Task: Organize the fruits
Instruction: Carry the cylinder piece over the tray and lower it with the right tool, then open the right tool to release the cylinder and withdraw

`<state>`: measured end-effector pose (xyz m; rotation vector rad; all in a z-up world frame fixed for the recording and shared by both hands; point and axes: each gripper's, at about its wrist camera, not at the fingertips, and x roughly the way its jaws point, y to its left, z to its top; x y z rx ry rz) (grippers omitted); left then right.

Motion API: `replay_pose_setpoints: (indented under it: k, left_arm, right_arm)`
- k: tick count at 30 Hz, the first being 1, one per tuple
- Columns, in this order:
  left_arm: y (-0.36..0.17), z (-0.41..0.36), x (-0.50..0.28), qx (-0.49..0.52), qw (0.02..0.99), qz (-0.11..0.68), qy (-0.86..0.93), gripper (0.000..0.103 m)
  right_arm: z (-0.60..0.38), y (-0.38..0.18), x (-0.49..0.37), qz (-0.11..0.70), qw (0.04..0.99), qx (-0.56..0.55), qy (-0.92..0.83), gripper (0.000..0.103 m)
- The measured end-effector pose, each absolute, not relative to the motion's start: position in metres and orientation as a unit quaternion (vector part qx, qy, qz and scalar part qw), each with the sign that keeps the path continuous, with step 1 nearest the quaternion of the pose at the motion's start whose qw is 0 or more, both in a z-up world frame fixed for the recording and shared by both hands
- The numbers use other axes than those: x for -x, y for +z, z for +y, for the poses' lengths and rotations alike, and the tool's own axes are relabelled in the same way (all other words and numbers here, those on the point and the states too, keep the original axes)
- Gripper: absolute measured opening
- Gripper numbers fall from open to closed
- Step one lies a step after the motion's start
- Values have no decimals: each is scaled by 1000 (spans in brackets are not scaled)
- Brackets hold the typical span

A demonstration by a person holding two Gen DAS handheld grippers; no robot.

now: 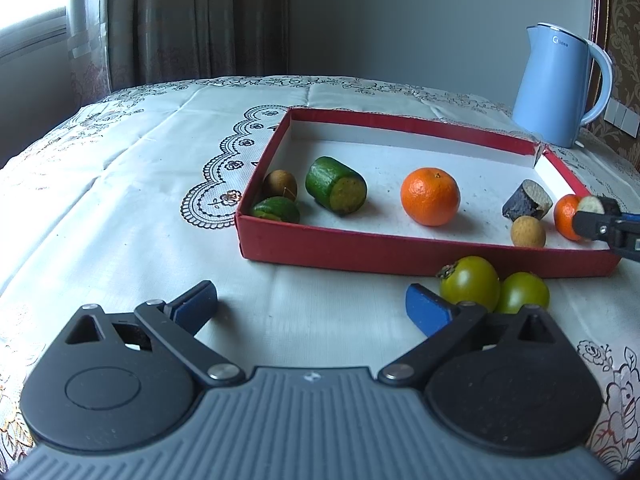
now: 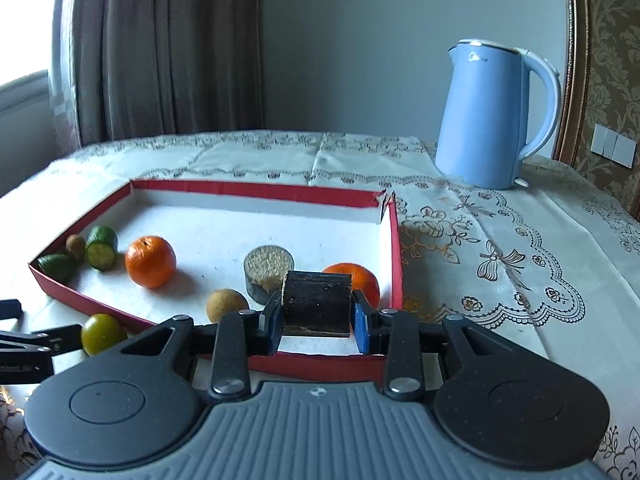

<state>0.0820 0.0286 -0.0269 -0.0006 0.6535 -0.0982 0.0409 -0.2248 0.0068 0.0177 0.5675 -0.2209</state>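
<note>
Dark cane segment [image 2: 316,298] sits clamped in your right gripper [image 2: 316,318] above the red tray [image 2: 396,248]: rigid, light, cut ends gripped securely. Left gripper [image 1: 312,308] spread wide, empty, near green persimmons [image 1: 472,280].

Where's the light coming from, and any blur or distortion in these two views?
Left wrist: daylight from the window at upper left, soft shadows right of the orange; fisheye bends the table edge, corners vignetted. Right wrist: same window glare at left, kettle sharp, the dark cut piece between the fingers in shade; tablecloth bowed.
</note>
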Motion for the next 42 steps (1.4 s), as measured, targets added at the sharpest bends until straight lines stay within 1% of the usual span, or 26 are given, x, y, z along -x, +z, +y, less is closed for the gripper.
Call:
replay_pose_setpoints:
  k: [10,21,27,30,31,32,34,38,42]
  left_arm:
    - [-27,29,-82,-1,946,321,-48,101]
    - [-27,29,-82,-1,945,323,-46,103]
    - [-27,30,-82,2,946,322,-46,103]
    - [-27,30,-82,2,946,322,-46,103]
    - [-27,30,-82,1,946,322,-46,103]
    - [-27,30,-82,1,946,322,-46,103]
    - [-27,30,-82,1,946,322,-46,103]
    - [-27,29,-82,1,946,322,-46,103]
    - [-27,29,-82,0,946,323,-45,103]
  right_arm:
    - [-215,5,-50,307,946,5,-105,33]
    - [-217,4,-53,315,942,-4,-117,34]
    - [-214,1,-61,319,940,18,-122,35]
    - [-216,2,-58,318,940,15,-122,38]
    - [-217,3,-56,315,941,14,-125,43]
    - [-217,4,-53,311,942,13,-126,51]
    - [-217,7,-43,288,949,6,-129,56]
    - [-214,12,-15,236,963,7,-130,62]
    - [-213,7,8,209,971,1,-121,62]
